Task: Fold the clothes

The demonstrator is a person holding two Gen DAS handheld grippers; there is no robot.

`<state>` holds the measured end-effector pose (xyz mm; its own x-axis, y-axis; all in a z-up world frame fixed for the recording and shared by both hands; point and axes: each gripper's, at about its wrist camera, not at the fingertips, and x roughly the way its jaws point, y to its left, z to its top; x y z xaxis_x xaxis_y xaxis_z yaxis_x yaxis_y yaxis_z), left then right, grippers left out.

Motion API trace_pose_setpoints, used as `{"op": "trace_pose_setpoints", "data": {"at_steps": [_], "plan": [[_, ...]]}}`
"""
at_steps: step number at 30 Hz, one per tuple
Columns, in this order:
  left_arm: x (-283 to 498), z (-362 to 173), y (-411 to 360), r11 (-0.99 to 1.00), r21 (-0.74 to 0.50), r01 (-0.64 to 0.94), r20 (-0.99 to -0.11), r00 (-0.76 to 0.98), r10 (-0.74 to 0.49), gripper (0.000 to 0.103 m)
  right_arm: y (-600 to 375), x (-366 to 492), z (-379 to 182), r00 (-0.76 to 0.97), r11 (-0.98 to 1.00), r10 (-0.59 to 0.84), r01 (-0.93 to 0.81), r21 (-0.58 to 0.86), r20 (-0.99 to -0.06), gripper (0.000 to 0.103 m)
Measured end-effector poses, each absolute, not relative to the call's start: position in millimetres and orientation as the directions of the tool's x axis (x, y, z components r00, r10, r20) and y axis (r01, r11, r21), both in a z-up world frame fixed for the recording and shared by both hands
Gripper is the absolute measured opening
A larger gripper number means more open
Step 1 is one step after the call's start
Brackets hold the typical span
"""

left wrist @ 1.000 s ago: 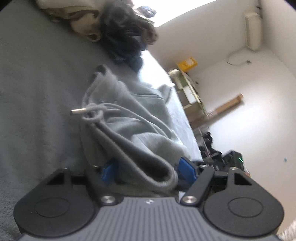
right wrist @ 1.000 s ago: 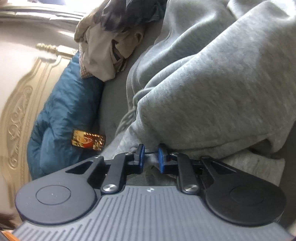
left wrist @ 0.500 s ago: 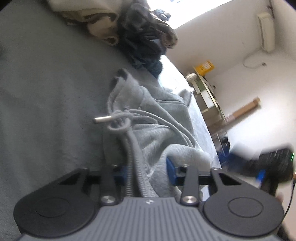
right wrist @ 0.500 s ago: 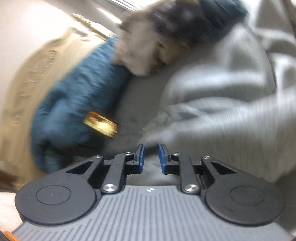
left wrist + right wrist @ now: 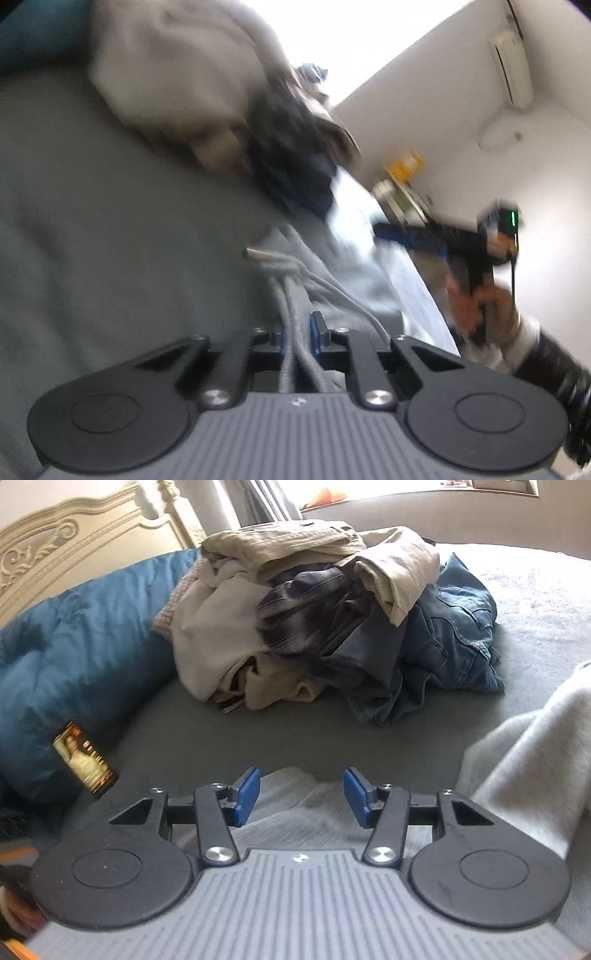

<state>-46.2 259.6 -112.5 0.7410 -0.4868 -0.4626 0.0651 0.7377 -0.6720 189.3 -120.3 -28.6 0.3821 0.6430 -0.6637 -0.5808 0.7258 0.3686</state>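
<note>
A grey hoodie [image 5: 343,266] lies on the grey bed cover [image 5: 110,221]. My left gripper [image 5: 297,330] is shut on the hoodie's ribbed edge, with the drawstrings and a metal cord tip [image 5: 255,254] just ahead of it. My right gripper [image 5: 301,794] is open and empty, held above a fold of the hoodie [image 5: 295,812]; more of the hoodie [image 5: 535,768] rises at the right. The right gripper [image 5: 391,230] also shows in the left wrist view, held in a hand at the right.
A pile of unfolded clothes [image 5: 314,620], beige, dark and denim, lies ahead on the bed. A blue duvet [image 5: 74,672] and a phone [image 5: 85,760] with a lit screen sit at the left, before a cream headboard [image 5: 74,535].
My left gripper has closed on the hoodie's ribbed edge. My right gripper has let go of the grey fabric, opened and swung up to face the clothes pile.
</note>
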Motion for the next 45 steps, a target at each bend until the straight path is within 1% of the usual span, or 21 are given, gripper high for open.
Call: {"op": "trace_pose_setpoints", "data": {"at_steps": [2, 4, 6, 7, 8, 9, 10, 12, 17, 20, 22, 24, 26, 29, 32, 35, 37, 39, 41, 42, 45], "plan": [[-42, -113, 284, 0.741, -0.67, 0.028, -0.473, 0.754, -0.456, 0.014, -115, 200, -38, 0.383, 0.732, 0.641, -0.567, 0.378, -0.665, 0.05], [-43, -121, 296, 0.722, -0.692, -0.01, -0.488, 0.743, -0.457, 0.021, -108, 209, -52, 0.366, 0.74, 0.629, -0.553, 0.383, -0.686, 0.05], [-49, -129, 303, 0.693, -0.72, -0.032, -0.496, 0.722, -0.482, 0.037, -102, 218, -63, 0.348, 0.749, 0.607, -0.551, 0.368, -0.714, 0.05], [-54, -131, 306, 0.678, -0.734, -0.038, -0.494, 0.716, -0.494, 0.041, -101, 223, -67, 0.343, 0.753, 0.599, -0.548, 0.364, -0.723, 0.05], [-59, -133, 309, 0.663, -0.747, -0.045, -0.491, 0.709, -0.506, 0.05, -101, 227, -70, 0.338, 0.757, 0.592, -0.545, 0.361, -0.732, 0.05], [-64, -134, 312, 0.648, -0.76, -0.052, -0.488, 0.703, -0.517, 0.056, -100, 231, -74, 0.333, 0.761, 0.585, -0.542, 0.357, -0.74, 0.05], [-68, -134, 317, 0.638, -0.768, -0.058, -0.488, 0.699, -0.523, 0.058, -99, 237, -76, 0.327, 0.763, 0.58, -0.54, 0.356, -0.746, 0.051], [-81, -135, 325, 0.611, -0.787, -0.079, -0.488, 0.686, -0.54, 0.066, -98, 247, -80, 0.315, 0.765, 0.569, -0.541, 0.349, -0.76, 0.058], [-107, -149, 319, 0.53, -0.844, -0.082, -0.46, 0.617, -0.638, 0.071, -91, 271, -93, 0.276, 0.769, 0.535, -0.55, 0.326, -0.798, 0.065], [-107, -159, 296, 0.518, -0.854, -0.052, -0.457, 0.55, -0.699, 0.085, -89, 281, -113, 0.216, 0.784, 0.522, -0.504, 0.363, -0.825, 0.065], [-102, -166, 281, 0.509, -0.86, -0.033, -0.452, 0.513, -0.73, 0.085, -89, 282, -129, 0.169, 0.792, 0.519, -0.464, 0.397, -0.838, 0.065], [-100, -172, 268, 0.514, -0.857, -0.032, -0.467, 0.468, -0.75, 0.082, -91, 276, -131, 0.163, 0.781, 0.539, -0.465, 0.417, -0.826, 0.067], [-103, -173, 257, 0.531, -0.847, 0.009, -0.476, 0.43, -0.767, 0.081, -95, 273, -131, 0.107, 0.756, 0.573, -0.453, 0.474, -0.812, 0.066], [-102, -180, 250, 0.522, -0.853, -0.003, -0.47, 0.443, -0.764, 0.081, -98, 262, -131, -0.011, 0.697, 0.609, -0.47, 0.542, -0.793, 0.066], [-95, -184, 251, 0.493, -0.868, -0.058, -0.449, 0.515, -0.73, 0.081, -100, 258, -127, 0.006, 0.682, 0.625, -0.49, 0.543, -0.78, 0.066], [-90, -192, 250, 0.395, -0.914, -0.088, -0.373, 0.563, -0.738, 0.081, -101, 271, -127, 0.093, 0.73, 0.622, -0.43, 0.532, -0.778, 0.066], [-88, -196, 246, 0.37, -0.923, -0.106, -0.359, 0.583, -0.729, 0.076, -97, 278, -133, 0.11, 0.747, 0.611, -0.409, 0.525, -0.784, 0.066], [-86, -200, 242, 0.343, -0.93, -0.133, -0.352, 0.593, -0.725, 0.062, -89, 276, -139, 0.087, 0.739, 0.61, -0.419, 0.527, -0.787, 0.066], [-85, -201, 240, 0.331, -0.933, -0.14, -0.346, 0.603, -0.719, 0.057, -83, 271, -141, 0.053, 0.714, 0.623, -0.446, 0.54, -0.78, 0.066], [-84, -201, 240, 0.336, -0.932, -0.138, -0.348, 0.607, -0.714, 0.053, -82, 269, -143, -0.005, 0.682, 0.649, -0.439, 0.585, -0.761, 0.066], [-80, -204, 242, 0.331, -0.931, -0.151, -0.351, 0.613, -0.708, 0.048, -75, 265, -143, -0.052, 0.654, 0.651, -0.467, 0.595, -0.757, 0.066]]}}
